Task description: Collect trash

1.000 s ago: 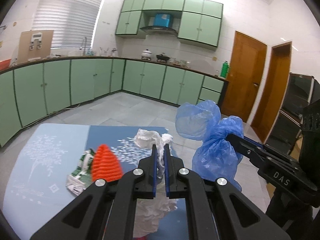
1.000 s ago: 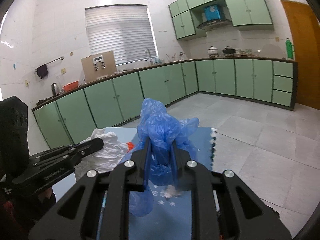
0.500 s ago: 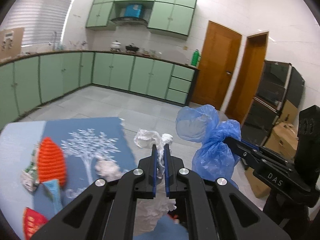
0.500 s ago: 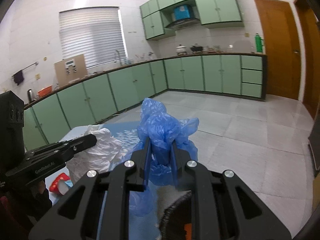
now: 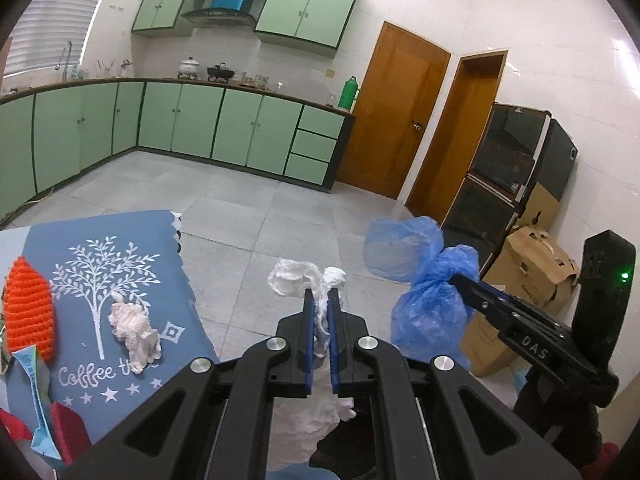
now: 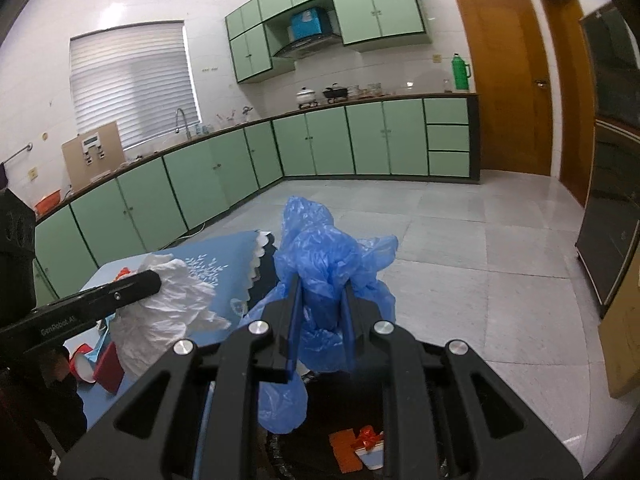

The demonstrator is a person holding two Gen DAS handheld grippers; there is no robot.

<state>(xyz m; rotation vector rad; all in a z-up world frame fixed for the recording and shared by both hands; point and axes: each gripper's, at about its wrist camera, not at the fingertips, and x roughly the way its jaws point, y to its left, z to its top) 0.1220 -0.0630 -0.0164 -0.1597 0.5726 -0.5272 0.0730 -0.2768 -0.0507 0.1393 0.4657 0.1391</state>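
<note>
Tilting downward — left gripper [image 5: 319,300] pinching white bag [image 5: 298,280], right gripper [image 6: 322,292] blue bag [image 6: 320,256].

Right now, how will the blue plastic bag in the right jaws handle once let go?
The blue plastic bag looks floppy: it crumples and sags below the pinch. Probably light, since thin film bunched between closed jaws carries it. It would likely drop limp rather than roll.

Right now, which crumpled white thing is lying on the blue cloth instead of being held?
The small crumpled tissue beside the white tree print lies loose. The white plastic bag hangs pinched in the left gripper.
</note>
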